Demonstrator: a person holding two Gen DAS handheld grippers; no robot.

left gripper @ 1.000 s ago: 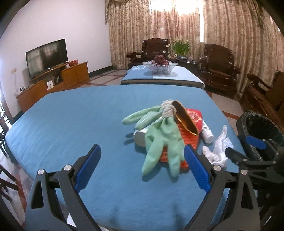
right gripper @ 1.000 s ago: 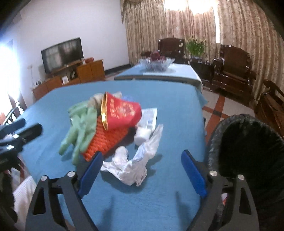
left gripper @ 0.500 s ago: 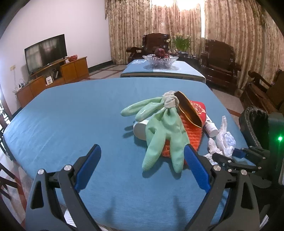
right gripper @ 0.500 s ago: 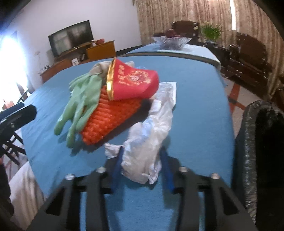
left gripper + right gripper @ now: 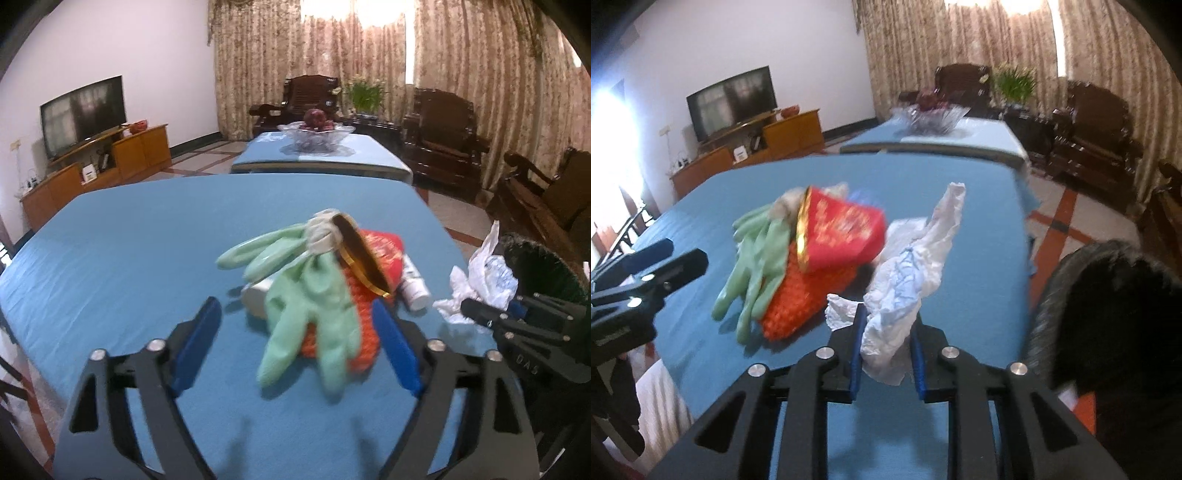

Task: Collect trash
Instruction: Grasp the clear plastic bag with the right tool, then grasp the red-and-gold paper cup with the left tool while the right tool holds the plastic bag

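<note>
- Right gripper [image 5: 885, 345]: jaws have just been closing and are now clamped on the white crumpled plastic bag [image 5: 908, 273]; bag bunched between the blue pads, top end sticking up, bottom corner hanging below the pads. Seen from left wrist view, bag is held up off the blue surface [image 5: 129, 258] at its right edge.
- Left gripper [image 5: 297, 347]: jaws apart w/ nothing pressed between them, though they have just been narrowing; pads stand either side of the near end of the trash pile (slightly blurred).
- Green rubber gloves [image 5: 310, 302]: pair, draped over the pile, fingers pointing toward the left gripper and to the left; whitish cuffs bunched at the top.
- Orange knitted item [image 5: 809, 291]: under the gloves, lying on the surface.
- Red printed bag [image 5: 842, 230]: gold-rimmed mouth, tilted, resting on top of the orange item.
- White tube/bottle [image 5: 415, 284]: on the surface just right of the pile; another white container partly hidden under the gloves (type unclear).
- Black-lined trash bin [image 5: 1108, 325]: beside the surface's right edge, near the right gripper.
- Bkgd: second blue-covered table w/ glass fruit bowl [image 5: 316, 134], TV [image 5: 83, 114] on wooden cabinet, dark wooden armchairs, patterned curtains.
</note>
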